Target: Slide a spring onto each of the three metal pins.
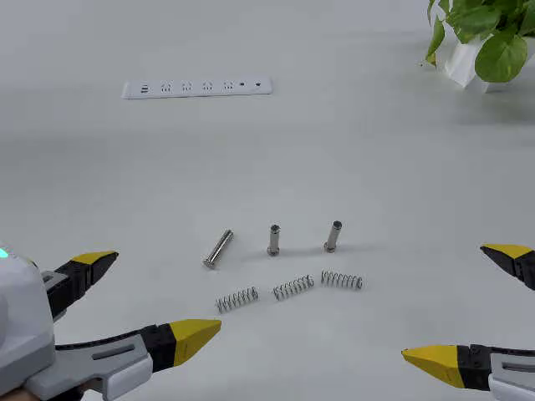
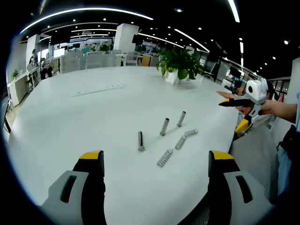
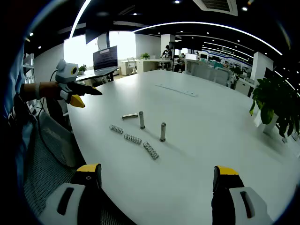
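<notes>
Springs point(image 1: 292, 286) lie loose beside three bare pins point(image 1: 273, 239), none threaded yet, while left gripper point(image 1: 165, 291) and right gripper point(image 1: 445, 301) gape wide, empty.

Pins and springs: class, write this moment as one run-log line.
pins: one lying, two upright | springs: three loose, none on a pin | left gripper: open, empty | right gripper: open, empty

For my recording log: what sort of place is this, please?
Probably an open-plan office: a large white table with a potted plant, rows of desks behind it, and long ceiling light strips overhead.
</notes>
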`<state>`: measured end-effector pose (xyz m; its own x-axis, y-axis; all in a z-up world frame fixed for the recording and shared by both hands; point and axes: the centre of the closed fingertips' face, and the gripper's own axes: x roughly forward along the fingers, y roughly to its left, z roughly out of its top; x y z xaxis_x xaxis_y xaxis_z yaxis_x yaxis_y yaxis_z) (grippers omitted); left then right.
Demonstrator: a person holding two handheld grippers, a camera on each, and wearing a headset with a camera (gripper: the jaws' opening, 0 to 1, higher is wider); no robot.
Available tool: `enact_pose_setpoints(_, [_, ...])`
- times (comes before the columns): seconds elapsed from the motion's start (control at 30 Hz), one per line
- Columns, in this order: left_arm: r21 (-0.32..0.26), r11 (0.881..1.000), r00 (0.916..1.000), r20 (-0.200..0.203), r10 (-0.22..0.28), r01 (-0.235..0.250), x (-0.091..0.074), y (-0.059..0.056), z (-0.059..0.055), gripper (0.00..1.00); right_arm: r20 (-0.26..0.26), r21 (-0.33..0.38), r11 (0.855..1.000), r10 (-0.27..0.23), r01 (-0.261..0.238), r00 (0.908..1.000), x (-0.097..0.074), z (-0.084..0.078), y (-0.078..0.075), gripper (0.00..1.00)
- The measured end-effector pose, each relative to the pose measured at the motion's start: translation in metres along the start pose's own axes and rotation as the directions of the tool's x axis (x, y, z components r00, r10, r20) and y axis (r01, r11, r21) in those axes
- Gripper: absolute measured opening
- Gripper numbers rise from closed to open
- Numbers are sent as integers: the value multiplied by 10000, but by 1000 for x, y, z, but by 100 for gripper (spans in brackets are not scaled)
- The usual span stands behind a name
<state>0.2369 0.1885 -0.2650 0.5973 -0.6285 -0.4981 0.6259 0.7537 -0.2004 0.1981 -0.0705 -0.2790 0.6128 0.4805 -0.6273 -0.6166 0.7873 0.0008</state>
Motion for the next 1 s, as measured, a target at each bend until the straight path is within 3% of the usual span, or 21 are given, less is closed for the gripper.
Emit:
enact_pose_setpoints(0.43, [-35,10000,10000,-87,43,-43,-2,-1,-4,91,-17,-68,9999,102,-102,9999,1,0,2,99])
enact_pose_setpoints(1.0, [-109,9999,9999,-22,103,-104,7,3,0,90,-60,-42,9999,96,-96,9999,2,0,5,98])
